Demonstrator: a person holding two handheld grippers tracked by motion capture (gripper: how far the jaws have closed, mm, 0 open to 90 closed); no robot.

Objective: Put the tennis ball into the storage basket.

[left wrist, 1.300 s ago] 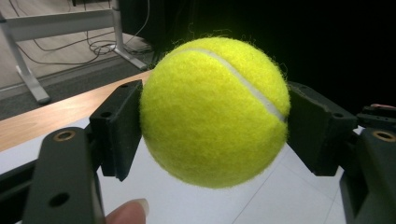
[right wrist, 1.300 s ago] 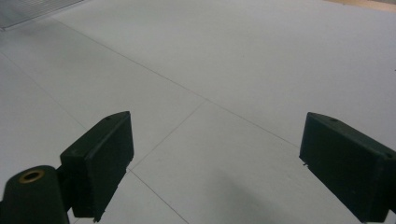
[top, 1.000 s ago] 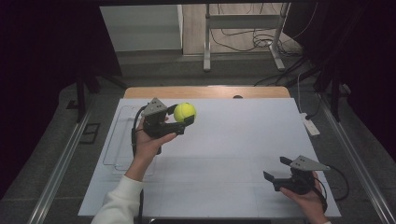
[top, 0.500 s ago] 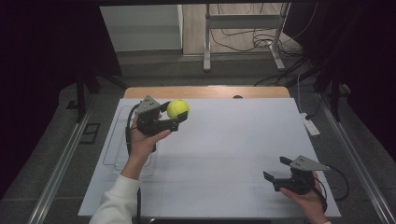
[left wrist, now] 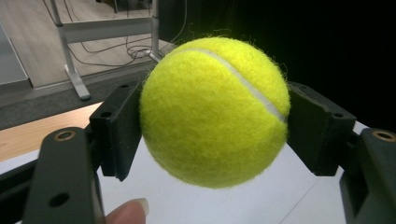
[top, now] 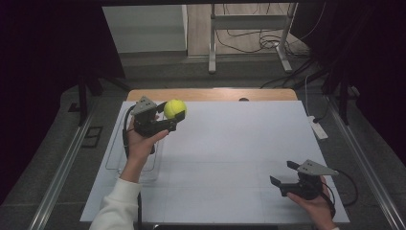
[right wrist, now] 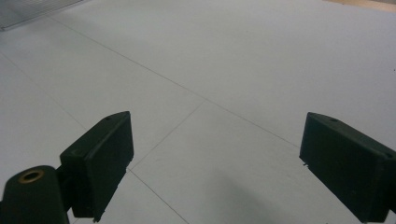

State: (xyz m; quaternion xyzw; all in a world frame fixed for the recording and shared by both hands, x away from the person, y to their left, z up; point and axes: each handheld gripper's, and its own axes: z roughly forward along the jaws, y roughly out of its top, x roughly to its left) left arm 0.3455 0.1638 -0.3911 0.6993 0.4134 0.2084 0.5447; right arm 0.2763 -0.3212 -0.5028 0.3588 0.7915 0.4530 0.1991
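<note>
While left gripper (top: 173, 119) clamps tennis ball (top: 175, 109) near table (top: 239, 143) far edge, right gripper (top: 283, 175) gapes wide.

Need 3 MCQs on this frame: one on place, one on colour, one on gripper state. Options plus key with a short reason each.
1. Where is the tennis ball?
A. lying on the white sheet
B. between the jaws of the left gripper
C. in the clear tray

2. What colour is the ball?
A. orange
B. white
C. yellow-green

3. How does the right gripper stand?
A. open, nothing between its jaws
B. shut on the ball
C. shut on a cable

Key:
1 B: the left gripper view shows both black pads pressing the ball's sides, held up over the white sheet.
2 C: the felt is bright yellow-green with a white seam.
3 A: the right gripper view shows its jaws wide apart with bare white sheet between them.
</note>
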